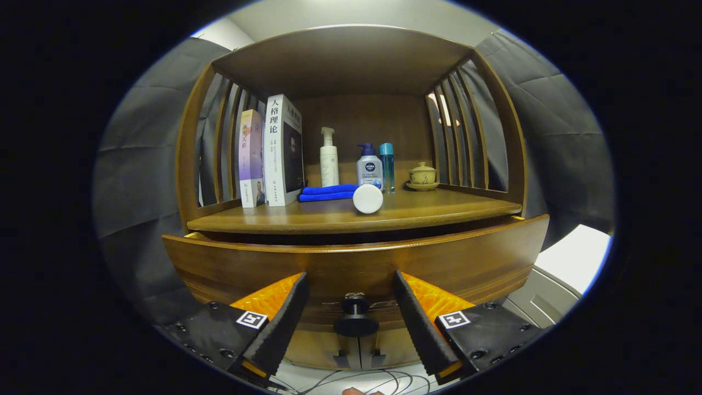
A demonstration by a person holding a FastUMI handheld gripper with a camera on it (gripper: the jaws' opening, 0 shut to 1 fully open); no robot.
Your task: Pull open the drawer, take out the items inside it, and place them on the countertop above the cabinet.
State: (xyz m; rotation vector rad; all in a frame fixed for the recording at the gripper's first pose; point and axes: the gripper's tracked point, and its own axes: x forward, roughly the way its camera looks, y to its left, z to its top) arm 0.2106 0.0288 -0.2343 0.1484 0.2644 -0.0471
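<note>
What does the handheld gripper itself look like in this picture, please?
The gripper has two long wedge-shaped fingers with ridged inner faces. Each sits on a dark block with round screw heads and a small square black-and-white marker. Thin cables trail beneath. The fingers stand open on either side of the drawer knob, not touching it.

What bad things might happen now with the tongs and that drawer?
1. The tongs are open around the small drawer knob without pressing it; if they close off-centre, they may slip off when pulling.
2. The drawer looks slightly out already; a hard tug could shake the cabinet.
3. The white jar lies on its side near the countertop edge, so a jolt might roll it off.
</note>
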